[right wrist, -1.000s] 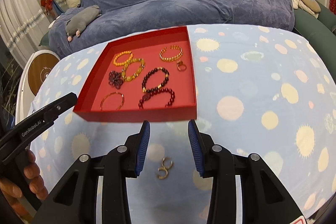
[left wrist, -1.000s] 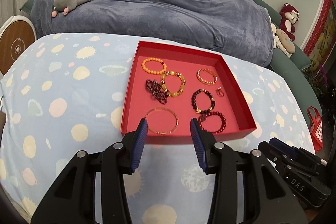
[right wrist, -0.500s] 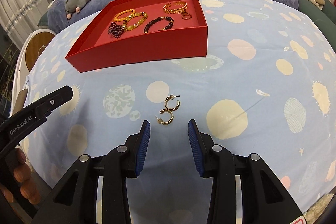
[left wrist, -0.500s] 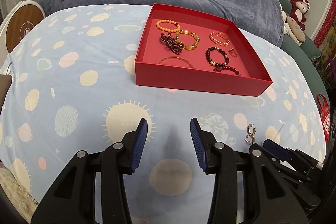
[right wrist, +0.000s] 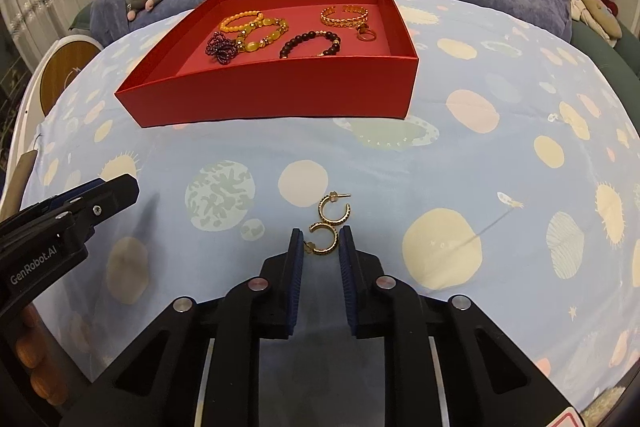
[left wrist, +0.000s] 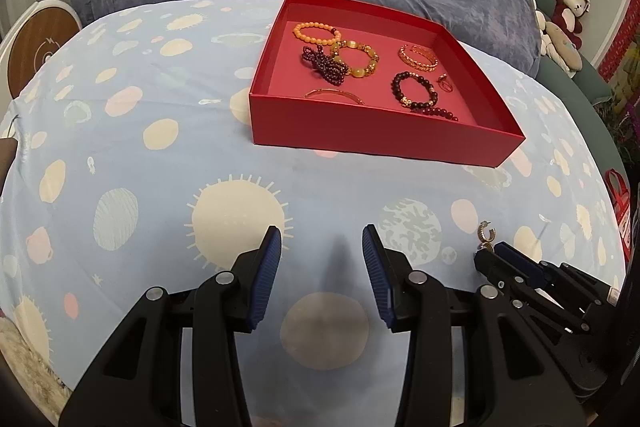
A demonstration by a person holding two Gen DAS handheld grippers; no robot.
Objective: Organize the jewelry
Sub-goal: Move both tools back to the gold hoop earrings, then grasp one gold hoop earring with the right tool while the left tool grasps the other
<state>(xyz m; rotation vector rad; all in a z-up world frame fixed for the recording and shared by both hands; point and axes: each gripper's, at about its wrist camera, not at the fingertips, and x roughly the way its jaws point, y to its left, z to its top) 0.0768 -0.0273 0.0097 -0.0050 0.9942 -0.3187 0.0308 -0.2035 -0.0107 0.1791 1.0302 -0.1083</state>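
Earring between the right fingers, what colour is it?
Gold, with a row of dark stones along its outer edge: the earring shows best in the right wrist view.

A wide stretch of pale blue, planet-printed tablecloth (left wrist: 160, 187) lies bare between the grippers and the shallow red cardboard tray (right wrist: 280, 99), whose upright front wall blocks a low, level approach to the bracelets inside; the tray is open from above. Two small gold hoop earrings (right wrist: 334, 211) lie on the cloth, the nearer one between the tips of the right gripper (right wrist: 321, 245). The left gripper (left wrist: 321, 247) sits well to the left, jaws wide, with bare cloth in front of it.
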